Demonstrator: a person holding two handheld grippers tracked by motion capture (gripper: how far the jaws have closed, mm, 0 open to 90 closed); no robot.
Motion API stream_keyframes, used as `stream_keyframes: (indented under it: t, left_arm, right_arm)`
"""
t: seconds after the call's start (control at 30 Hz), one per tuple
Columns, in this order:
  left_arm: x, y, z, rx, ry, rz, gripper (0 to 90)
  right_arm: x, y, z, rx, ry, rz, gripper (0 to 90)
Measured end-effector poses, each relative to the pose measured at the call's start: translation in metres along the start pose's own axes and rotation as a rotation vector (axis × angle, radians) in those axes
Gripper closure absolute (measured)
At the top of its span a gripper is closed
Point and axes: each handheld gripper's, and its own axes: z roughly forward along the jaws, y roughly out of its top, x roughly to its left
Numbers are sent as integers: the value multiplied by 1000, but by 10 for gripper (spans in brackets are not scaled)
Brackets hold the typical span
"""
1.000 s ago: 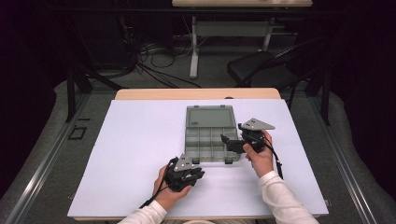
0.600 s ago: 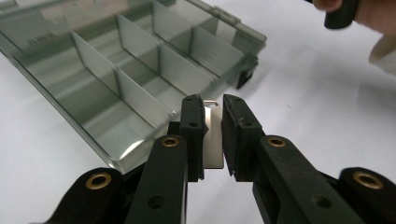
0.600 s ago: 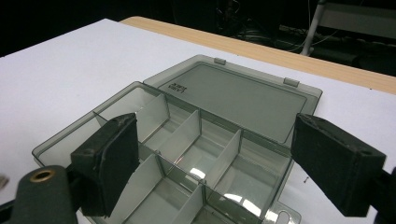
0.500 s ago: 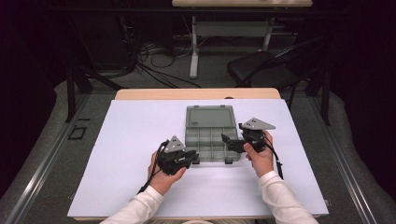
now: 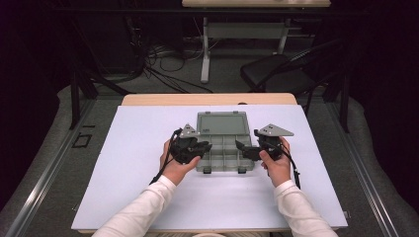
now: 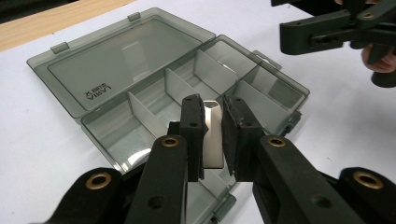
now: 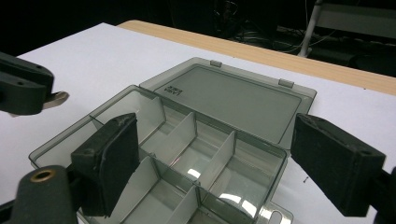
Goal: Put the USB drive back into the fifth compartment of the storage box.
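An open smoky-grey compartment box (image 5: 223,157) lies mid-table, its lid (image 5: 221,123) folded flat at the far side. White dividers split the tray (image 6: 275,95) into several cells. My left gripper (image 5: 206,147) hovers at the box's left near corner, shut on a small white divider piece (image 6: 212,135) that stands upright between the pads over the near cells. My right gripper (image 5: 240,148) is at the box's right side, open. In the right gripper view its wide pads (image 7: 111,156) frame the tray (image 7: 154,109) with nothing between them. The left gripper (image 7: 21,88) shows there too, with the piece's tip (image 7: 57,98) sticking out.
The box rests on a white sheet (image 5: 148,197) that covers a wooden table (image 5: 163,99). Beyond the far edge are a dark floor with cables (image 5: 163,64), a chair (image 5: 276,74) and another table's leg (image 5: 205,54).
My left gripper has risen and moved away from the person, from the sheet near the front up to the box's left side, the white piece still in it. The right gripper has kept still.
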Motion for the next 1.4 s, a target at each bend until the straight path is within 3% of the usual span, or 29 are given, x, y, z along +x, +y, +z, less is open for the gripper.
stream_keyframes:
  t: [0.4, 0.57, 0.77, 1.4]
  left_arm:
    - [13, 2, 16, 45, 35, -19, 792]
    - [12, -3, 22, 101, 38, 12, 791]
    - [12, -10, 29, 168, 26, 22, 791]
    - [15, -20, 36, 218, 47, 15, 784]
  right_arm:
    - [-1, -1, 1, 0, -2, 1, 149]
    - [-1, -1, 1, -3, -2, 1, 149]
    - [-2, -1, 1, -1, -3, 1, 149]
    - [-1, -2, 2, 11, -4, -3, 149]
